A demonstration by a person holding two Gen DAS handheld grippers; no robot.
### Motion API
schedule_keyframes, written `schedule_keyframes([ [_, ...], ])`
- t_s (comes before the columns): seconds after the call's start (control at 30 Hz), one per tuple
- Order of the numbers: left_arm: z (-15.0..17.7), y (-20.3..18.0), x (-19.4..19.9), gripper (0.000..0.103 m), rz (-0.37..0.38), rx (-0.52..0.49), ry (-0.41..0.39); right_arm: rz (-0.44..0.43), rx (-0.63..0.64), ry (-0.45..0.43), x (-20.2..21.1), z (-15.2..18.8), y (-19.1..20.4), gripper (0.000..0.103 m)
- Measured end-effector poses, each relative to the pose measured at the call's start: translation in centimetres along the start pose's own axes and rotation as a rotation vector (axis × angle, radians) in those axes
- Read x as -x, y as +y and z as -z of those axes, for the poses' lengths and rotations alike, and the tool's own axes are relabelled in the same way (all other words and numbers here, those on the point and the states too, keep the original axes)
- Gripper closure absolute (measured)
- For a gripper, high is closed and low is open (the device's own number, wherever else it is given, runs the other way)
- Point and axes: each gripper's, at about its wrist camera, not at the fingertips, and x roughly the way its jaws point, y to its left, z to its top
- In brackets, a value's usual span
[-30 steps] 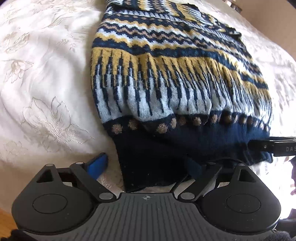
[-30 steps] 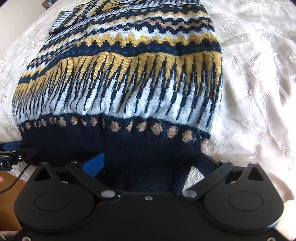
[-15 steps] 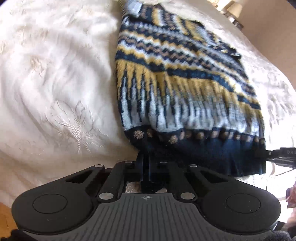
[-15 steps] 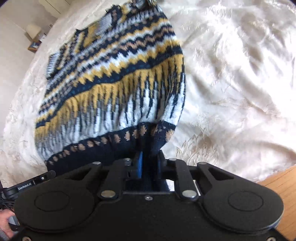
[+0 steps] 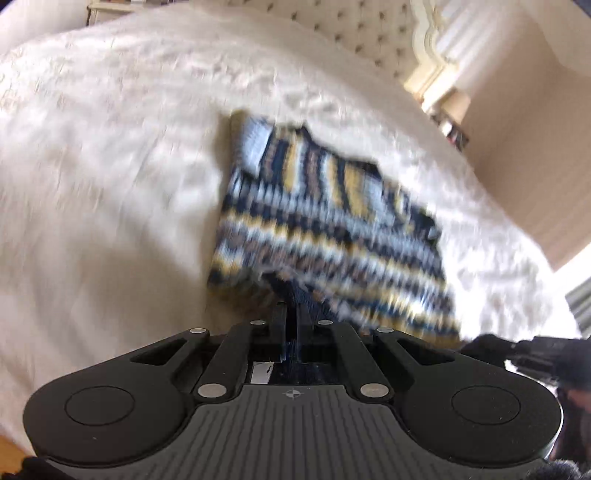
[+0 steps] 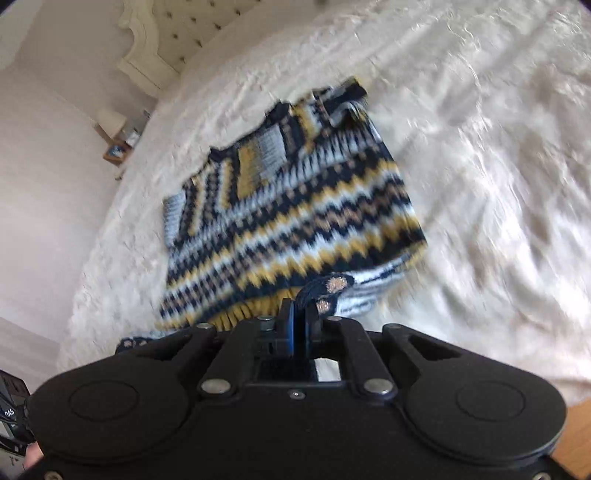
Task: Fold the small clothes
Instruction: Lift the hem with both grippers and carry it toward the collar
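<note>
White embroidered bedspread [image 5: 110, 184] covers the bed, with a tufted headboard [image 6: 192, 33] at its far end and a small bedside stand with a lamp [image 6: 114, 136] off to one side of it. On this bedspread lies the patterned knit sweater [image 6: 295, 206], navy, yellow and pale blue, its neck end toward the headboard and its navy hem end raised off the bed toward the cameras.

Each hand has one hem corner. The left gripper [image 5: 292, 314] has its jaws pressed together on a bunch of the navy hem, and the right gripper [image 6: 300, 308] is likewise clamped on the dotted hem band, a fold of which curls just past its tips. Between the two corners, the lower body of the sweater hangs and bends back under itself, well short of the neck end. Both views are blurred, which suggests the hem is being carried.

The step in hand looks like the bottom-to-top fold: hem lifted, not yet laid down. The next move calls for both corners to travel together toward the headboard, kept level and evenly apart so the hem lands square across the shoulders, then a release only once the cloth rests flat.
</note>
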Motion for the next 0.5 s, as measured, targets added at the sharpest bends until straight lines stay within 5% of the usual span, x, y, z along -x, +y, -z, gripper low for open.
schedule_keyframes([
  [0.3,-11.0,-1.3,-4.1,0.099,0.005,0.061,-0.109,-0.07,-0.047,-0.117,-3.9,-12.3,1.8,0.091],
  [0.5,-16.9,-2.1,-9.6,0.099,-0.028,0.071,-0.108,-0.031,-0.01,-0.101,-9.3,-20.0,2.3,0.091],
])
